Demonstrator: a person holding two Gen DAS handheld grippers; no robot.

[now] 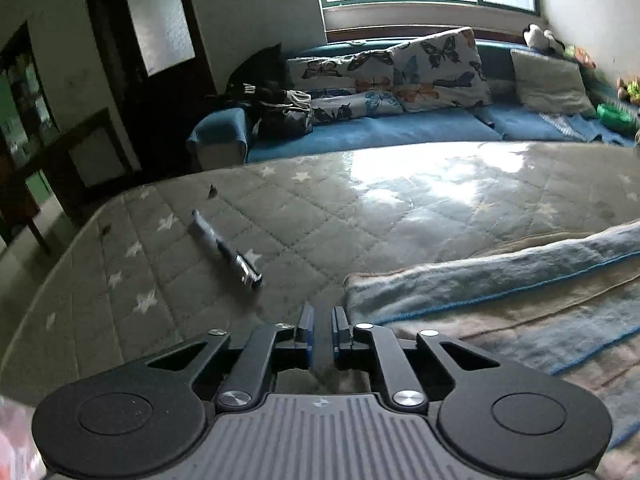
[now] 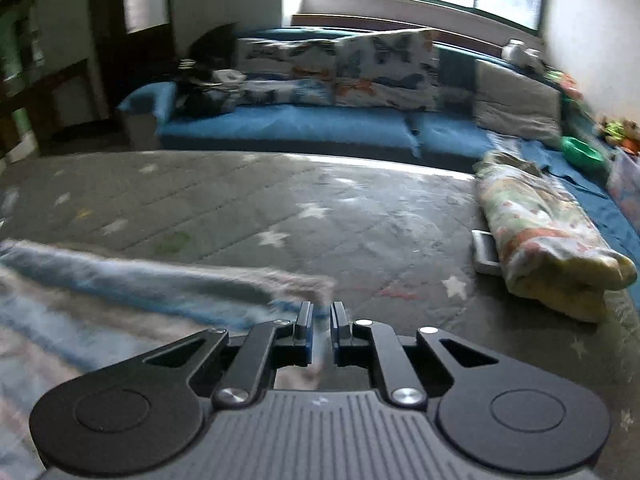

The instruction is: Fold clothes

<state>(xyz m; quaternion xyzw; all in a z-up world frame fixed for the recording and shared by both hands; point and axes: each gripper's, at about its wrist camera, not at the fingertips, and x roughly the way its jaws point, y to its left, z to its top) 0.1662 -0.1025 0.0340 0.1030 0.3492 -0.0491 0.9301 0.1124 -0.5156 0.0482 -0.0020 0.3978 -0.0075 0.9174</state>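
Observation:
A blue-and-beige striped fuzzy cloth (image 1: pixel 500 304) lies on the grey star-quilted mattress (image 1: pixel 200 240), folded over along its far edge. My left gripper (image 1: pixel 322 322) sits at the cloth's left corner with its jaws nearly closed, a narrow gap showing; cloth lies under and behind the jaws. In the right wrist view the same cloth (image 2: pixel 140 292) spreads to the left. My right gripper (image 2: pixel 320 318) is nearly closed at the cloth's right corner, with cloth showing between the pads.
A dark marker-like stick (image 1: pixel 226 248) lies on the mattress left of the cloth. A rolled floral blanket (image 2: pixel 544 232) and a small flat device (image 2: pixel 486 252) lie at the right. A blue sofa (image 1: pixel 380 128) with butterfly pillows stands behind, below a window.

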